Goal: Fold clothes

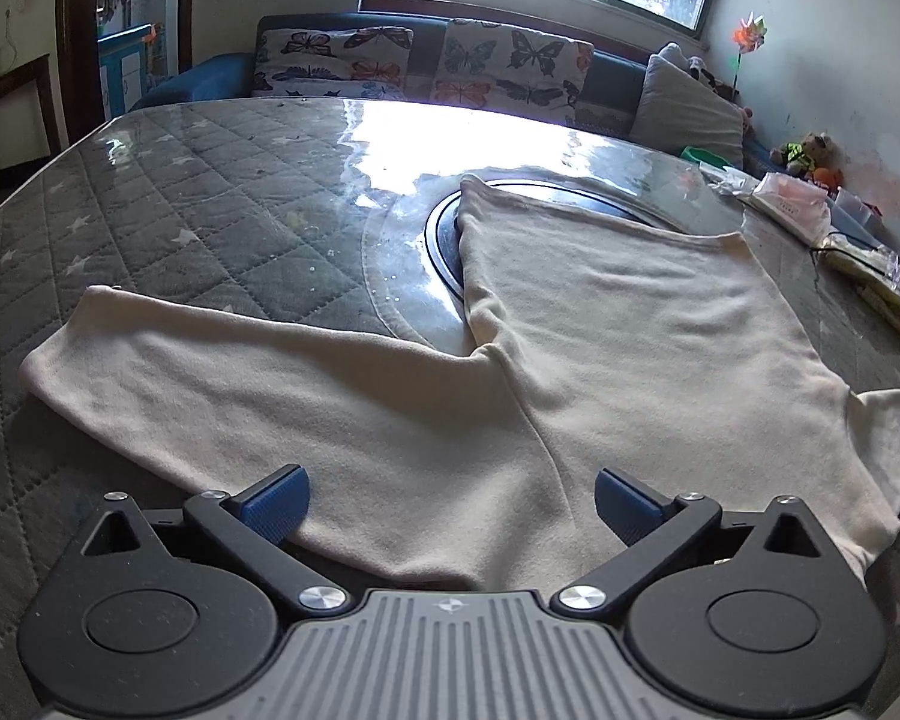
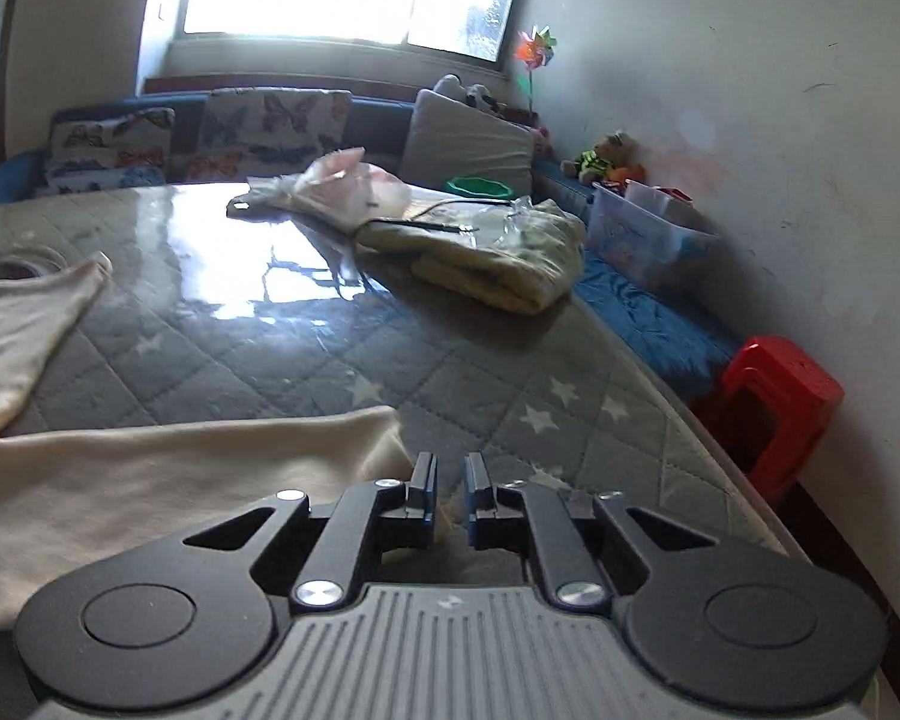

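1. From my left gripper (image 1: 452, 501), jaws spread wide, I see the cream garment (image 1: 570, 360) lying flat just ahead, with nothing raised on it to block a low pass.
2. Left of the garment, the quilted table cover (image 1: 168, 228) is bare all the way to the far edge.
3. On the far right, a heap of bags and folded cloth (image 2: 480, 252) crowds the table's corner.
4. My right gripper (image 2: 450, 498), jaws nearly together, faces open quilt between the garment's sleeve (image 2: 210, 456) and that heap.
5. Past the right edge, a red stool (image 2: 780, 396) and plastic bin (image 2: 642, 234) stand against the wall.
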`<action>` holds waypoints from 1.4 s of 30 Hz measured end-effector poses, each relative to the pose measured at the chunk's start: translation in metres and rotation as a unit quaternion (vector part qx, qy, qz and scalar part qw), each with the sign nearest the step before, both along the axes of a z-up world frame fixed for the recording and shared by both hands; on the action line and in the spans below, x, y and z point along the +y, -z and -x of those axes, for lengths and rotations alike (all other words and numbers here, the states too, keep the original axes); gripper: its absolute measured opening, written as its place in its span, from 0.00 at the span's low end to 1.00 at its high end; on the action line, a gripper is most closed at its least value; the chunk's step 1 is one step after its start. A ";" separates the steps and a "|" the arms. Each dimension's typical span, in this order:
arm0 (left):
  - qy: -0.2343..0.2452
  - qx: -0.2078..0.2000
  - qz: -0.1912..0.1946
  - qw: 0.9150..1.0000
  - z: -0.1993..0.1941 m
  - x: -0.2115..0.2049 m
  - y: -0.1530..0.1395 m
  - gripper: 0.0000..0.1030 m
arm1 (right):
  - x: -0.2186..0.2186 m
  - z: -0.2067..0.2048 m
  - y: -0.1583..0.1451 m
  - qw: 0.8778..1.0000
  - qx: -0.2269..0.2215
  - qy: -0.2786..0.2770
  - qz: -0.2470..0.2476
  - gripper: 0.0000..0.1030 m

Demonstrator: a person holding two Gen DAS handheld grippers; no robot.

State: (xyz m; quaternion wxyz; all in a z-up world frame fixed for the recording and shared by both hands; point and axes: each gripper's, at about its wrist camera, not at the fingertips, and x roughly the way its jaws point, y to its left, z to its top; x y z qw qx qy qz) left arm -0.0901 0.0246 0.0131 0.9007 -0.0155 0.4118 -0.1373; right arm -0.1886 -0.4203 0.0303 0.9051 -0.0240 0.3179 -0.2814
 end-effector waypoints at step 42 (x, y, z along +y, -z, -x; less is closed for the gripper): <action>-0.002 -0.007 -0.068 0.998 -0.002 -0.020 0.008 1.00 | 0.072 -0.036 0.021 0.984 -0.008 -0.135 -0.118 1.00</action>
